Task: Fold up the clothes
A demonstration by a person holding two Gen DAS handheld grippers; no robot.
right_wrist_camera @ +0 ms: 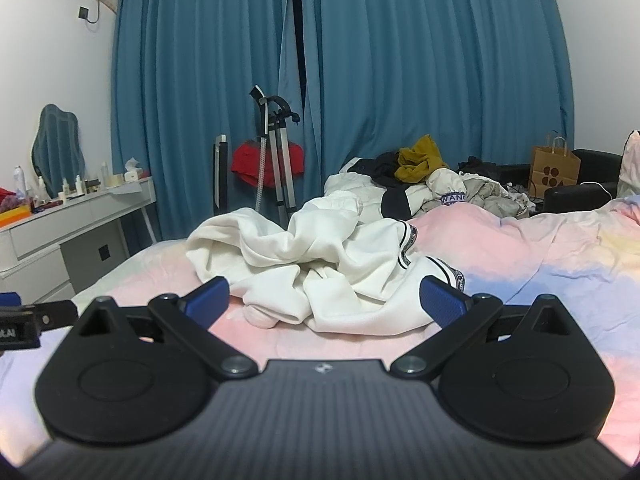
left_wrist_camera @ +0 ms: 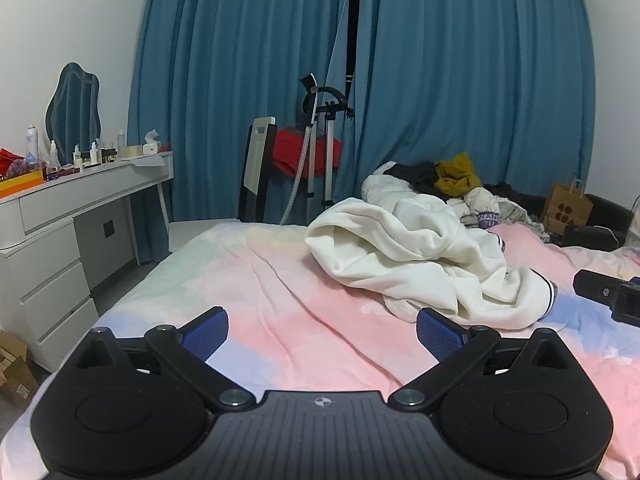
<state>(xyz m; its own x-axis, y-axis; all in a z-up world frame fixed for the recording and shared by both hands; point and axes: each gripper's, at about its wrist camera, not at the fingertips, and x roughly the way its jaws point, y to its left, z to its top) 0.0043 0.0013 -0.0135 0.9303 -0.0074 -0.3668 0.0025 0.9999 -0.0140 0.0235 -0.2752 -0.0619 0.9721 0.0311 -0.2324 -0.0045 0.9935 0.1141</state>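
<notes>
Landmark: bed [left_wrist_camera: 304,280], covered in a pastel sheet of pink, blue and pale yellow.

1. White garment [left_wrist_camera: 420,256], crumpled in a loose heap on the bed's sheet, toward the middle; dark-striped trim shows along its right edge. Unfolded.
2. Clothes pile [right_wrist_camera: 432,176], at the far end of the bed behind the white garment: a mustard piece [right_wrist_camera: 420,158] on top, black and grey pieces under and beside it, one bearing a purple lettered patch.
3. Left claw [left_wrist_camera: 322,330], low over the near part of the bed, jaws spread wide, blue pads apart, nothing between them but bare sheet; its right pad lies just beside the garment's near hem.
4. Right claw [right_wrist_camera: 324,298], over the near part of the bed, jaws equally wide, gripping nothing; the garment's near edge lies ahead between the pads, and whether they touch it cannot be told.
5. Paper bag [right_wrist_camera: 554,170], brown, upright past the bed's far right corner.
6. Bench [left_wrist_camera: 92,188], white with drawers, left of the bed, carrying bottles and a wavy mirror [left_wrist_camera: 74,110].
7. Blue curtains [left_wrist_camera: 460,80], beyond the bed's far end; a stand with something red [left_wrist_camera: 304,152] in front of them.
</notes>
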